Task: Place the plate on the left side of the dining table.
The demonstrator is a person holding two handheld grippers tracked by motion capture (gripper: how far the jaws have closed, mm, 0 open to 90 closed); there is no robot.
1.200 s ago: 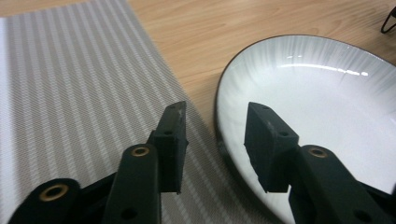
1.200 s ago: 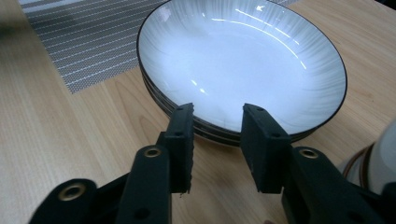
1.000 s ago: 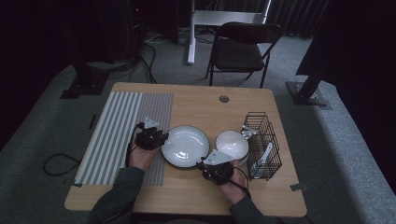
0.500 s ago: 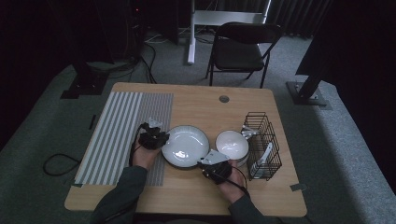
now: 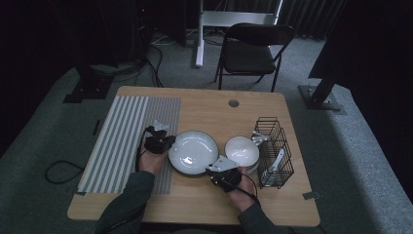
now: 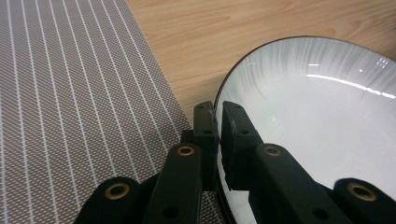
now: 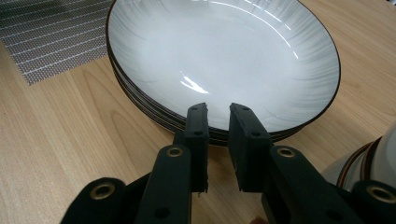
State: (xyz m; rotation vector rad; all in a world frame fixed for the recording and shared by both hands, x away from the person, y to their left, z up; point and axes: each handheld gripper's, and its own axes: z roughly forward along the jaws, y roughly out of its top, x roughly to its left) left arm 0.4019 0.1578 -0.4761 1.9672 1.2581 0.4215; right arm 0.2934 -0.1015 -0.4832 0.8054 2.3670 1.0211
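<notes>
Now the left gripper (image 6: 217,135) has just clamped the top plate's (image 6: 317,121) rim; right gripper (image 7: 217,140) stands slightly open.

On the rectangular wooden table (image 5: 204,105), a stack of shallow white dark-rimmed plates (image 5: 193,152) sits near the middle. At its 9 o'clock lies a grey striped woven placemat (image 5: 126,131), its edge just beside the stack. At the stack's 3 o'clock stand nested white bowls (image 5: 242,152), and further toward 3 o'clock, just beside the bowls, a black wire basket (image 5: 275,151). Beyond the table, at 12 o'clock, stands a black folding chair (image 5: 251,51).
</notes>
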